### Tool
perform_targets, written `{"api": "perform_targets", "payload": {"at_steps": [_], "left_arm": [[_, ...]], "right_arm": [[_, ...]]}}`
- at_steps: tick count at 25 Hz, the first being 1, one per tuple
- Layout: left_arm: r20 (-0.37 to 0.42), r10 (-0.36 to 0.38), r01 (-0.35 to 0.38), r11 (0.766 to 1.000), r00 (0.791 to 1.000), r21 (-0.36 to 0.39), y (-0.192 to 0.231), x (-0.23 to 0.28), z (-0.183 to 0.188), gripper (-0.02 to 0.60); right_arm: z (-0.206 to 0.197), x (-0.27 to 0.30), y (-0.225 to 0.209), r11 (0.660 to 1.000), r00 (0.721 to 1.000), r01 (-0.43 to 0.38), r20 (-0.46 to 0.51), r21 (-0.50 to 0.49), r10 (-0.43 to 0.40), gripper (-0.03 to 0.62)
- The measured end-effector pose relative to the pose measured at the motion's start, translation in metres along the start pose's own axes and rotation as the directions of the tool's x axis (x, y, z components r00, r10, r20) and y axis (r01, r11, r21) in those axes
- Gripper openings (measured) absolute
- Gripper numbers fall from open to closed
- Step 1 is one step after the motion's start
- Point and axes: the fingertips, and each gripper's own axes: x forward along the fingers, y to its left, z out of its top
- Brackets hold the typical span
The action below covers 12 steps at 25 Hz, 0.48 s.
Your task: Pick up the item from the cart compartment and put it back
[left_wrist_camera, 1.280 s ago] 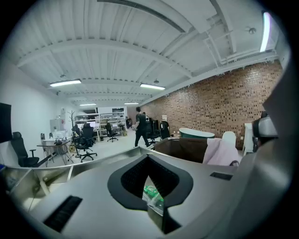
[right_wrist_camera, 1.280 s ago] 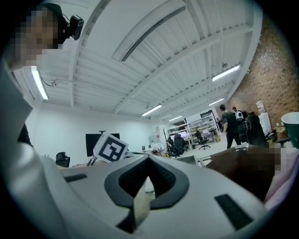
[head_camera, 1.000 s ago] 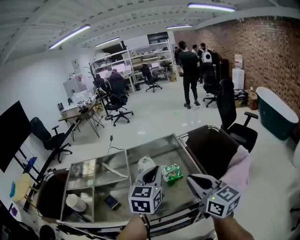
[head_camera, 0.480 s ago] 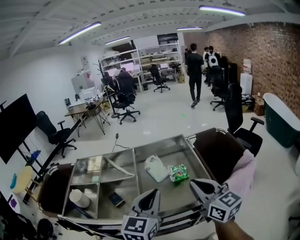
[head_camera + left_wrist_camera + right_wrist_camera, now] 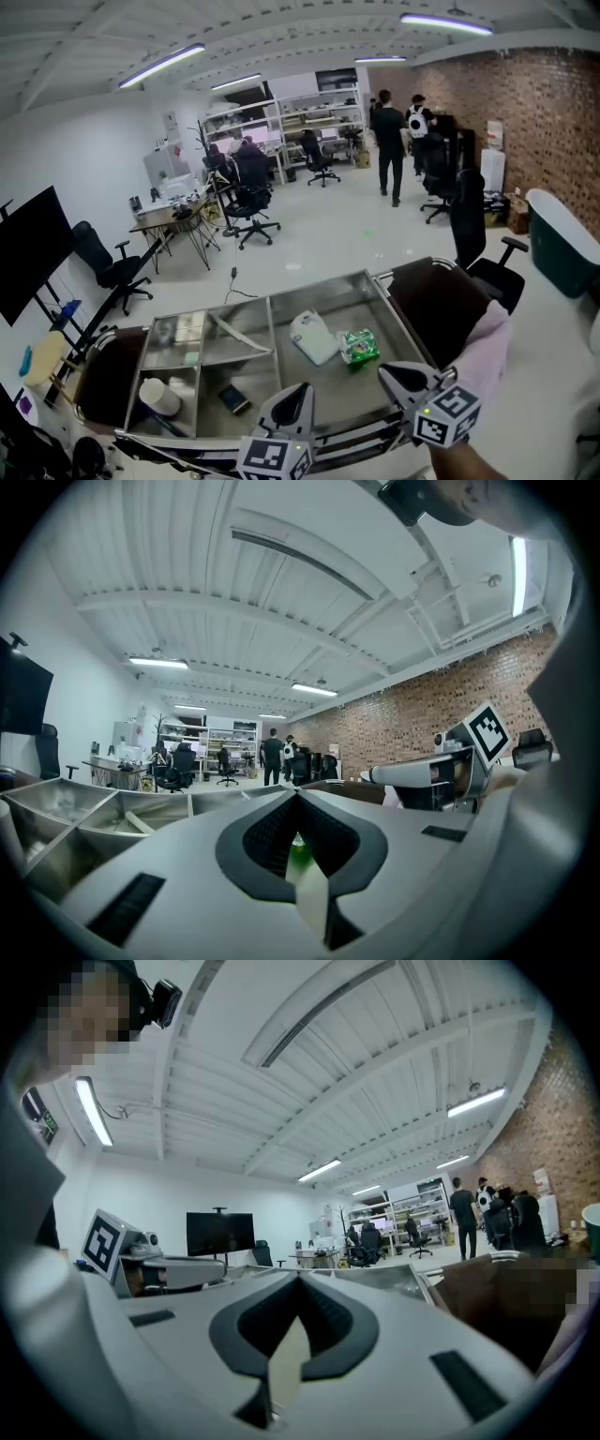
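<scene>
The steel cart tray (image 5: 323,291) holds a white pouch (image 5: 313,336) and a green packet (image 5: 358,346) in its large right compartment. A white cup (image 5: 158,397) and a small dark item (image 5: 229,399) lie in the left compartments. My left gripper (image 5: 301,394) hovers over the tray's near edge, short of the pouch, with its jaws shut and empty (image 5: 296,799). To its right my right gripper (image 5: 388,373) hangs near the cart's near right corner. Its jaws also meet with nothing between them (image 5: 298,1279).
Dark brown bags hang at the cart's right end (image 5: 441,300) and left end (image 5: 101,386). A pink cloth (image 5: 484,349) drapes by the right gripper. Office chairs (image 5: 246,202), a desk (image 5: 164,217), shelves and standing people (image 5: 387,141) are farther back. A teal tub (image 5: 558,234) stands at the right.
The left gripper has dropped back from above the white pouch to the tray's near edge. The right gripper has barely shifted, and the view has tilted slightly.
</scene>
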Motion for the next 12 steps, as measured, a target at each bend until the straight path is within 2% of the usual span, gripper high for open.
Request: {"api": "perform_targets", "payload": {"at_steps": [6, 12], "left_arm": [[0.003, -0.029, 0.029, 0.999, 1.0, 0.017, -0.01, 0.0028, 0.004, 0.0], [-0.001, -0.021, 0.021, 1.0, 1.0, 0.015, -0.0084, 0.0089, 0.0003, 0.0]], "right_arm": [[-0.0046, -0.0006, -0.0029, 1.0, 1.0, 0.025, 0.0, 0.004, -0.025, 0.012], [-0.0041, -0.001, -0.0036, 1.0, 1.0, 0.019, -0.004, 0.003, -0.019, 0.012]]}}
